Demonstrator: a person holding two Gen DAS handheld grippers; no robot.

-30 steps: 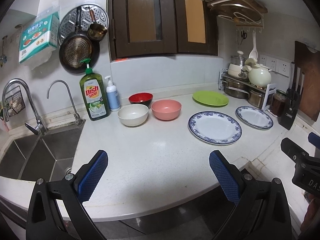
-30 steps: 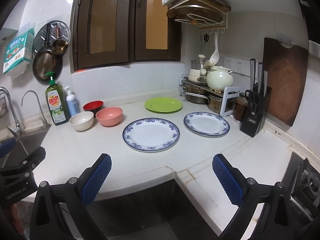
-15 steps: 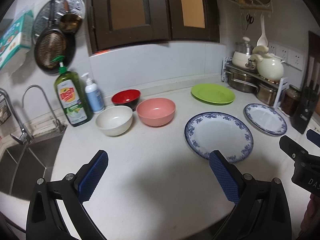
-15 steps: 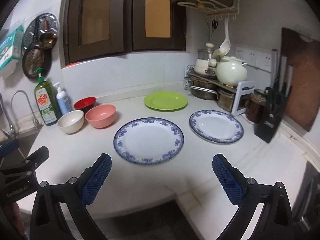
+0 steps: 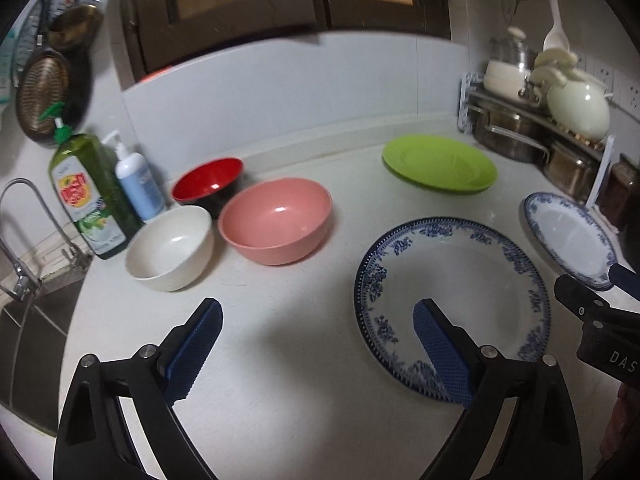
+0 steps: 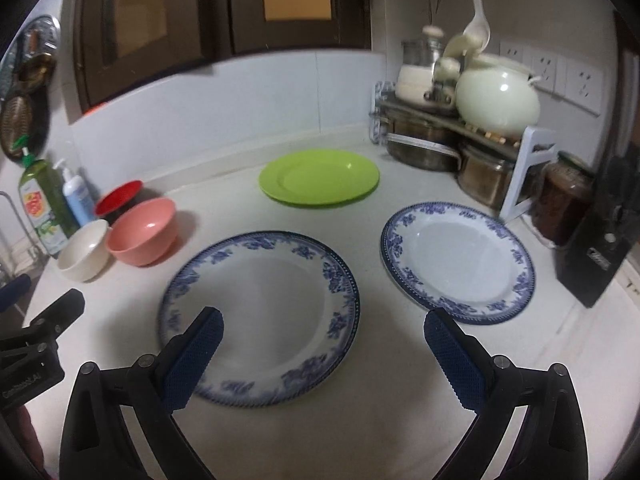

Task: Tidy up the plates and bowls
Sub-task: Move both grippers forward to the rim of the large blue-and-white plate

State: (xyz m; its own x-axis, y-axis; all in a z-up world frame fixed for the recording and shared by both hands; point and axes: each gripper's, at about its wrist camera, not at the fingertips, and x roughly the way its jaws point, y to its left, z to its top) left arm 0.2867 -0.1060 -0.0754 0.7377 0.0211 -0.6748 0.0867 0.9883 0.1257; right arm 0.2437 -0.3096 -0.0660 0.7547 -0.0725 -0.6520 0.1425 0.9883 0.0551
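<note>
Both grippers hang spread wide and empty above the white worktop (image 6: 360, 420): the left gripper (image 5: 316, 344) near the pink bowl (image 5: 276, 220), cream bowl (image 5: 170, 246) and red bowl (image 5: 208, 178), the right gripper (image 6: 322, 346) over the large blue-rimmed plate (image 6: 260, 320). Nothing is stacked yet; this looks like the approach. Next, a plate rim wants pinching, perhaps the smaller blue-rimmed plate (image 6: 456, 260) or green plate (image 6: 318, 178).

At the right edge of the left wrist view, the right gripper (image 5: 612, 344) body shows the white letters "DAS", cut off by the frame; the green dish soap bottle (image 5: 90, 196) at left carries a red-and-yellow label, its lettering too blurred to read.
</note>
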